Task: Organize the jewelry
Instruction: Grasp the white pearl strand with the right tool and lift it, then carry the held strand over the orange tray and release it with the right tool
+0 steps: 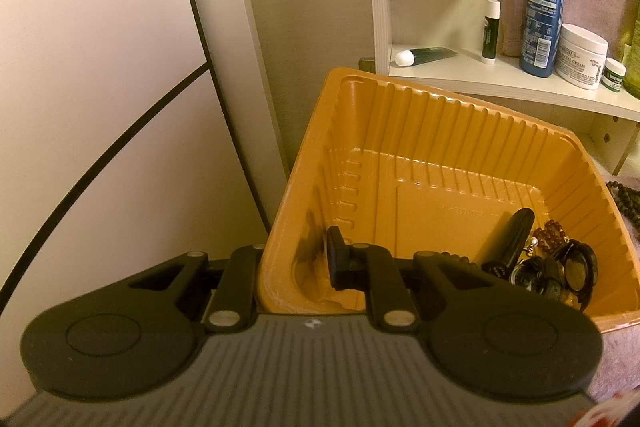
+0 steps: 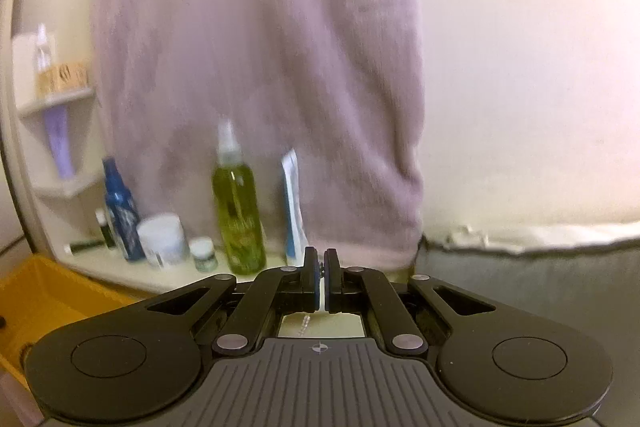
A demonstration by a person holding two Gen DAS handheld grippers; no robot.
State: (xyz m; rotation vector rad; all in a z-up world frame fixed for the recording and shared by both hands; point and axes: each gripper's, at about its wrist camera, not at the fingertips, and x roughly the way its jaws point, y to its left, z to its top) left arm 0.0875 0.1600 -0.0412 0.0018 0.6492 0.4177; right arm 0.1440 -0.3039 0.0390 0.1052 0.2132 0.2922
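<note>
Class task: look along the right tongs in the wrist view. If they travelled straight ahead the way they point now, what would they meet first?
Probably the mauve towel hanging straight ahead of the right tongs. The white tube and green spray bottle stand just left of that line; blur makes depth uncertain.

Two black claws (image 1: 296,259) (image 2: 320,277), round-lobed linkage arms, silver pivot rivets, ribbed grey bodies with small crosshair marks.

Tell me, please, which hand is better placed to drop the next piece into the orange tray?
Right: the right gripper pinches a small chain; the left gripper is clamped on the orange tray wall.
</note>
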